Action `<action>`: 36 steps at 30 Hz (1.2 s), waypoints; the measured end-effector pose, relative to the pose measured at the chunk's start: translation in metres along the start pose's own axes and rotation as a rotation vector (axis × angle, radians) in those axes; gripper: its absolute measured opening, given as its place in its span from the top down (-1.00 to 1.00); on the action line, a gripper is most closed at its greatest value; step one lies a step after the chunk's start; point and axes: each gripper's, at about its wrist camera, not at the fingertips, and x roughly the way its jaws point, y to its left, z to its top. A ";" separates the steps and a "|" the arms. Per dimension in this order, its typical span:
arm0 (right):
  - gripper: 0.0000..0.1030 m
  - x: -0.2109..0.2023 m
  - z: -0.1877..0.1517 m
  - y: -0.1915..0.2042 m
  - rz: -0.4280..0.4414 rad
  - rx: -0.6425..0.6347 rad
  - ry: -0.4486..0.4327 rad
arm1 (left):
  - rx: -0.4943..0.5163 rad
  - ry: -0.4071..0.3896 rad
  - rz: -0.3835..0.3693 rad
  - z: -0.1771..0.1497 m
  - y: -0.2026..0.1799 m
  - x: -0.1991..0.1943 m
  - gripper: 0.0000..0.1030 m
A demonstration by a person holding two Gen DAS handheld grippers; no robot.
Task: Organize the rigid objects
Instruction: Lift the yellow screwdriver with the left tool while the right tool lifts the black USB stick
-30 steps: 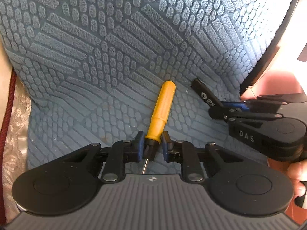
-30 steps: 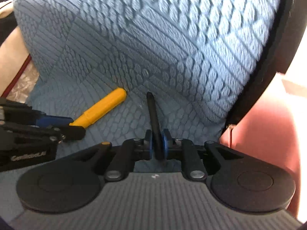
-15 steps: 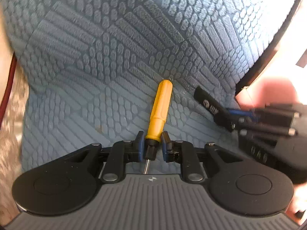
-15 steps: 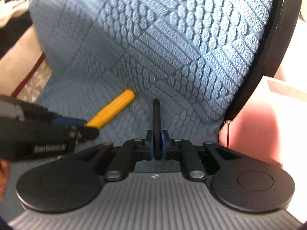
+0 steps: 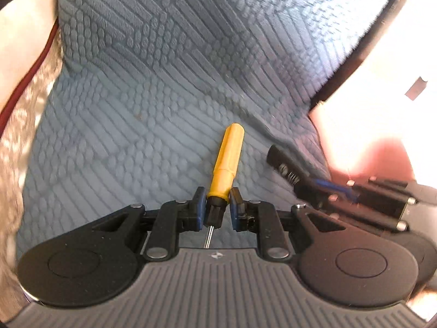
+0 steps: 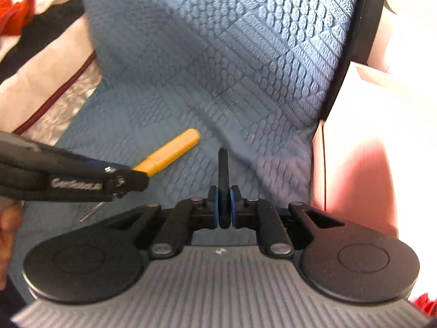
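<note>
The left tongs are clamped on the black collar of a yellow-handled screwdriver with a thin steel shaft; the handle points away over the cushion and the shaft runs back toward the camera, its tip cut off behind the tongs' body. The right tongs are pressed together on a slim black flat tool, seen edge-on, so its shape is hard to make out; in the left view it carries a white mark too blurred to read. Both tongs tilt steeply down, side by side, the right one just right of the left. Beneath them lies a blue textured fabric seat cushion. A fingertip shows at the left edge.
</note>
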 end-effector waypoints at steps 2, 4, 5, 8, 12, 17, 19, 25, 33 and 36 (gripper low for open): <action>0.75 -0.007 -0.010 0.006 -0.001 0.004 0.006 | 0.007 0.007 -0.001 -0.007 -0.004 -0.004 0.57; 0.75 -0.017 -0.020 0.009 -0.014 -0.004 0.009 | 0.004 0.006 0.002 -0.016 -0.009 -0.008 0.57; 0.75 -0.022 -0.024 0.010 -0.020 -0.003 0.010 | -0.005 0.007 0.002 -0.021 -0.009 -0.010 0.57; 0.75 -0.038 -0.037 0.006 -0.020 0.010 0.011 | -0.014 0.009 0.006 -0.036 -0.014 -0.017 0.57; 0.75 -0.060 -0.056 0.004 -0.025 0.014 0.002 | -0.007 0.003 0.012 -0.056 -0.021 -0.032 0.57; 0.75 -0.078 -0.075 0.008 -0.024 0.039 -0.003 | -0.013 0.008 0.035 -0.079 -0.028 -0.043 0.57; 0.75 -0.085 -0.085 0.009 -0.023 0.040 -0.003 | -0.015 0.009 0.037 -0.088 -0.031 -0.049 0.57; 0.75 -0.103 -0.109 0.019 -0.050 -0.014 -0.012 | -0.034 -0.004 0.041 -0.111 -0.041 -0.064 0.57; 0.75 -0.108 -0.133 0.021 -0.027 0.028 0.023 | -0.041 0.005 0.065 -0.132 -0.046 -0.071 0.57; 0.74 -0.101 -0.133 0.024 -0.046 0.002 0.044 | -0.043 0.012 0.074 -0.129 -0.044 -0.067 0.57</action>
